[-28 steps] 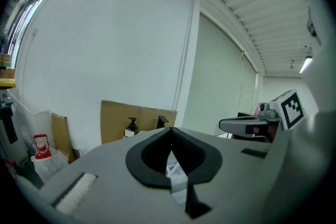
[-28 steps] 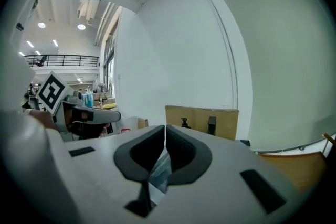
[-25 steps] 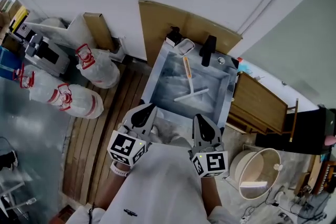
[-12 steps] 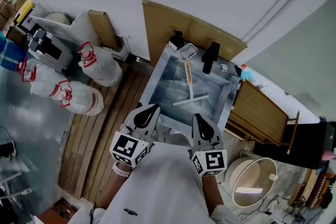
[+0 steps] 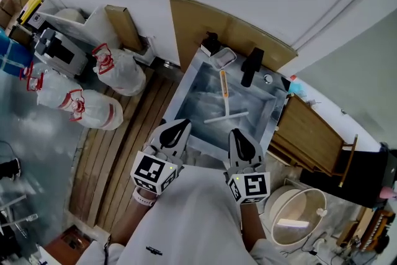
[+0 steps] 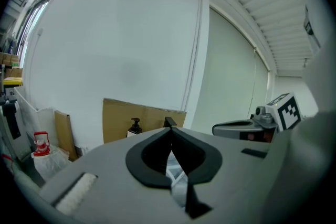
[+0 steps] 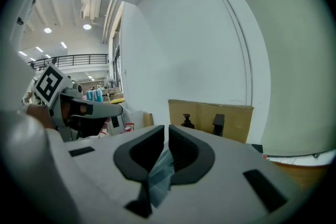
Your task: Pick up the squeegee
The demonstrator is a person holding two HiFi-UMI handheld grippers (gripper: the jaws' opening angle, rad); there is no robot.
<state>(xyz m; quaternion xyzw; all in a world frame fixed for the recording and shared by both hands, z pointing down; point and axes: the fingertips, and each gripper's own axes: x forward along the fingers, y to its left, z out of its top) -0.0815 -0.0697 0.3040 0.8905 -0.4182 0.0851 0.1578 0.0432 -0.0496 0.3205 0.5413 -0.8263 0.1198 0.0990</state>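
Left claw (image 5: pixel 179 125), right claw (image 5: pixel 237 134): grey shells, black jaw liners, black-white marker cubes (image 5: pixel 153 172); white shirt (image 5: pixel 186 220).

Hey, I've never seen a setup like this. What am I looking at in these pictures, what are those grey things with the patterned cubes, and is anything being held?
There is no robot here. A person holds two hand-held grippers, the left gripper and the right gripper. The patterned cubes are part of them. The head view comes from a camera on the person's head, looking steeply down. The other two views come from cameras riding on each gripper, looking along its jaws. Ahead is a steel sink with a black faucet. The squeegee, with its orange handle, lies loose in the basin. Both grippers' jaws are together or nearly so and hold nothing.
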